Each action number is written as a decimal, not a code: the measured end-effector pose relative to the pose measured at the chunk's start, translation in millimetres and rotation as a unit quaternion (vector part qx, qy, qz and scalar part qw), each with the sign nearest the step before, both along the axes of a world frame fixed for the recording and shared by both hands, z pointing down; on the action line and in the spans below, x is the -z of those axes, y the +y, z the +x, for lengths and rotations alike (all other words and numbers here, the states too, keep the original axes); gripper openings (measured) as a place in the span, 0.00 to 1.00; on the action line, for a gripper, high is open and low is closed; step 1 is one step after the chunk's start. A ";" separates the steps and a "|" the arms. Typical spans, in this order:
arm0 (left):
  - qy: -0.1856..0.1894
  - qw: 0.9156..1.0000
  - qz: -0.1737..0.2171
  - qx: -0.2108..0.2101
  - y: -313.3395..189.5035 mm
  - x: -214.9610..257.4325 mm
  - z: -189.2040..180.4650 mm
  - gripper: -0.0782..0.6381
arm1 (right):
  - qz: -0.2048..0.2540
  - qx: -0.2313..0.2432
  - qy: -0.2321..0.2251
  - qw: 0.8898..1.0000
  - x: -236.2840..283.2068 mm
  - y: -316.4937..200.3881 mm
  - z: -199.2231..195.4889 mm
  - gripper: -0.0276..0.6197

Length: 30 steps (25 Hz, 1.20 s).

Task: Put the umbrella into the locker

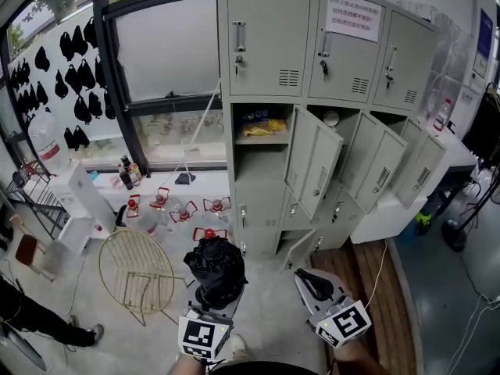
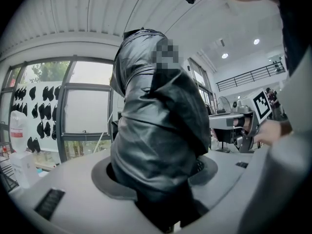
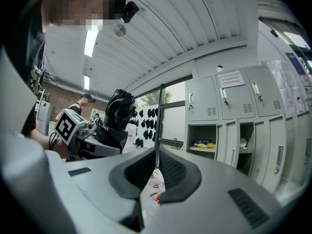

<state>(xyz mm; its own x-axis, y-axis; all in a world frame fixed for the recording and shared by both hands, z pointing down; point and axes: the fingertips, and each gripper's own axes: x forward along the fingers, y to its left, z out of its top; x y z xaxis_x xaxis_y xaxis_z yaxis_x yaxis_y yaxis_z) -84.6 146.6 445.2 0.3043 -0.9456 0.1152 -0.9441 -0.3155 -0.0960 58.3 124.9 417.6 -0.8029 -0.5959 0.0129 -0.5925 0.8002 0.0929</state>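
Nearest, the left gripper (image 1: 213, 294) is clamped on the folded black umbrella (image 1: 216, 266) and holds its long axis upright. Just beside it, the right gripper (image 1: 314, 282) has its jaws together on nothing. Well ahead stands the locker (image 1: 262, 209); its open compartment (image 1: 258, 170) lies up and slightly right of the umbrella, which likely must tip forward to enter.

Ahead: locker (image 1: 266, 170), umbrella (image 1: 216, 268) before it; wire stool (image 1: 139, 276) left of umbrella, on floor (image 1: 269, 299).
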 end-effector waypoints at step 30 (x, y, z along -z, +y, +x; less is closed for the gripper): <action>0.019 0.999 0.001 -0.050 -125.4 1.7 -91.3 0.48 | 0.006 -0.038 0.024 0.999 2.3 -112.6 -101.4 0.11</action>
<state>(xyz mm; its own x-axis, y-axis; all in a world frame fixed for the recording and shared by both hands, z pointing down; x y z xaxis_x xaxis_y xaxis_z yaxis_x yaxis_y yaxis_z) -175.9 21.1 443.5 0.4018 -0.9102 0.1009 -0.9106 -0.4087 -0.0614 -43.2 12.3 415.3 -0.7537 -0.6557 0.0433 -0.6463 0.7516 0.1322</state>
